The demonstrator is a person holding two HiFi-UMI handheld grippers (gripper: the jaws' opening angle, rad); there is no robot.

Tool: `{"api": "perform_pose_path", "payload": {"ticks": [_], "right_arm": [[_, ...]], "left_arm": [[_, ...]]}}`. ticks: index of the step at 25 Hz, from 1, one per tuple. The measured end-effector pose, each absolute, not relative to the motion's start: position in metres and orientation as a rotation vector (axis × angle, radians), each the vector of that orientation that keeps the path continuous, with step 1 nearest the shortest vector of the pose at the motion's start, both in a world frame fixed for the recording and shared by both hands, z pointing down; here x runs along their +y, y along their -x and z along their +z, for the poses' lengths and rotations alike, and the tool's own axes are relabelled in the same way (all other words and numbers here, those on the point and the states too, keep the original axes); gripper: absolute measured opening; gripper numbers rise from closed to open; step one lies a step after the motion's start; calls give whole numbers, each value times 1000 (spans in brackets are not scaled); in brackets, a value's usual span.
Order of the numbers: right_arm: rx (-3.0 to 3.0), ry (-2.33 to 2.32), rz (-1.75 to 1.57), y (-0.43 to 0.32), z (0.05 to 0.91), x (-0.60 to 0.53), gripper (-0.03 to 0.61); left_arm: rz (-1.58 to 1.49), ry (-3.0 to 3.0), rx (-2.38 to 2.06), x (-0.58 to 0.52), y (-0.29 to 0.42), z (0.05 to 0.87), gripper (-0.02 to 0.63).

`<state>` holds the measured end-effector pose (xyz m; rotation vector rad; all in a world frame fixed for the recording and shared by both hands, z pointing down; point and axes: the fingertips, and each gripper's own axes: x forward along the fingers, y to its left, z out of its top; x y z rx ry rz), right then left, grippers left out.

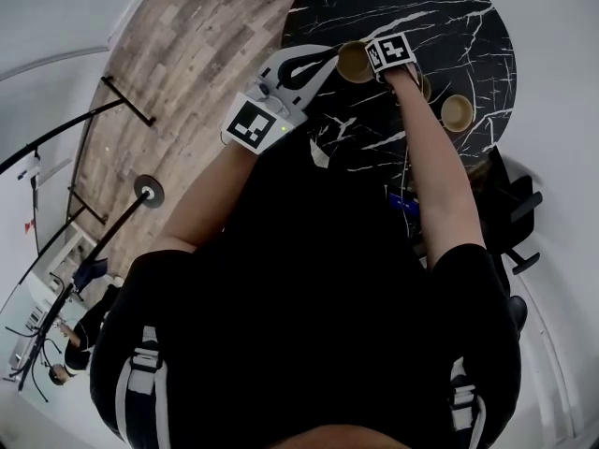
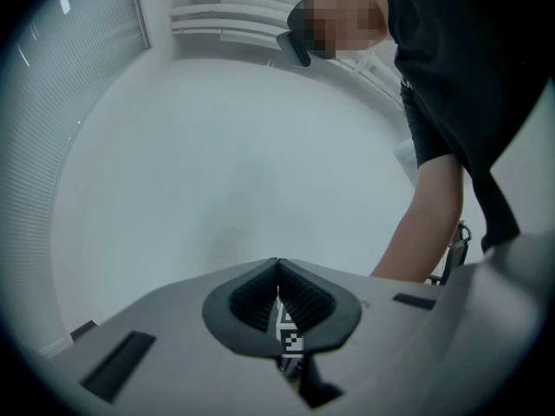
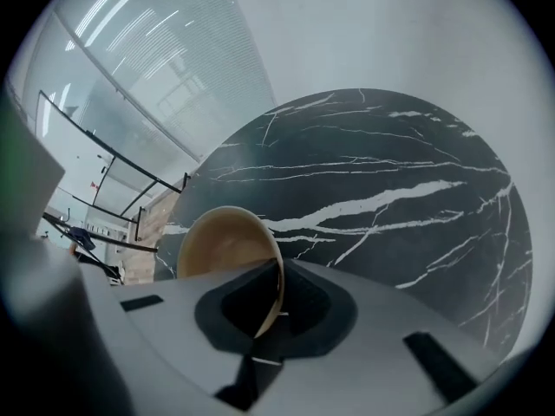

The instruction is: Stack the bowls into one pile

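Pick-up: my right hand-held gripper [image 3: 276, 297] clamps a bowl [image 3: 227, 241] by its rim; left hand-held gripper [image 2: 277, 306] closed, empty. Next, I judge: lift and nest it in the second bowl [image 1: 457, 112].

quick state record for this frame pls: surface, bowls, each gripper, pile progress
surface: round black marble table
bowls: three tan ones in the head view, set apart: leftmost bowl, middle bowl partly hidden by the right hand, rightmost bowl
left gripper: jaws together, nothing between them
right gripper: pointing steeply down at the table, jaws shut on the rim of the held bowl
pile: none yet
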<state>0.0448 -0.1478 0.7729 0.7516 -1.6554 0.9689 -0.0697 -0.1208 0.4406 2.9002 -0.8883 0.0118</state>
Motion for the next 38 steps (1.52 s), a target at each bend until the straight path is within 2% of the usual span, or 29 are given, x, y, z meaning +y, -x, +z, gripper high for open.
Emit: {"api": "perform_pose_path", "payload": {"ticks": [10,21,38], "right_arm": [[-1716,-777,1012,-66,736,-150,9],[-1711,-886,1055,-134,696,-135,10],[-1635,-933,1175,-202,725,-78,11]], "left_arm": [[26,-2973,-836,-121,41,425,5],[1,-3081,-652,-108,-22,400,5],[54,-3109,-492,-80,-71,409,5]]}}
